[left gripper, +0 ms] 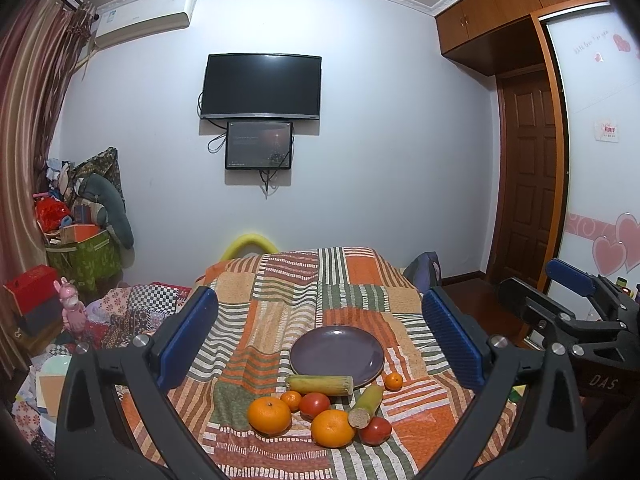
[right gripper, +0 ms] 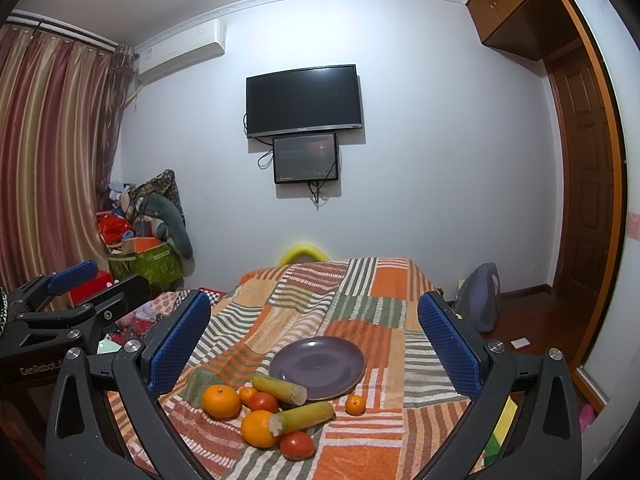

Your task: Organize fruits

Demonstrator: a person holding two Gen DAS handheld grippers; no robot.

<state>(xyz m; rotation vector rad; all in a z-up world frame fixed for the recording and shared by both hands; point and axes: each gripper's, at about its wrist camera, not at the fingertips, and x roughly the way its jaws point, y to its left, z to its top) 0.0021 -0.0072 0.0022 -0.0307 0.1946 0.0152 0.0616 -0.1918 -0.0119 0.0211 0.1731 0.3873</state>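
A purple plate lies bare on a patchwork striped cloth that covers the tabletop. The fruit sits in a loose cluster at the plate's near rim. One sugarcane piece lies crosswise, touching the plate's near edge; a second sugarcane piece slants toward the camera with its cut end resting against a large orange. Another large orange lies to the left, with a small mandarin and a tomato between them. A second tomato sits at the near right, and a lone small mandarin rests just beside the plate's right rim, apart from the rest.

The left tongs hang spread wide with nothing between the blue pads, the plate and fruit lying ahead and low between them. The right tongs are likewise wide apart and hold nothing, the cluster framed between their pads, slightly left of centre.

A dark television hangs on the far wall.
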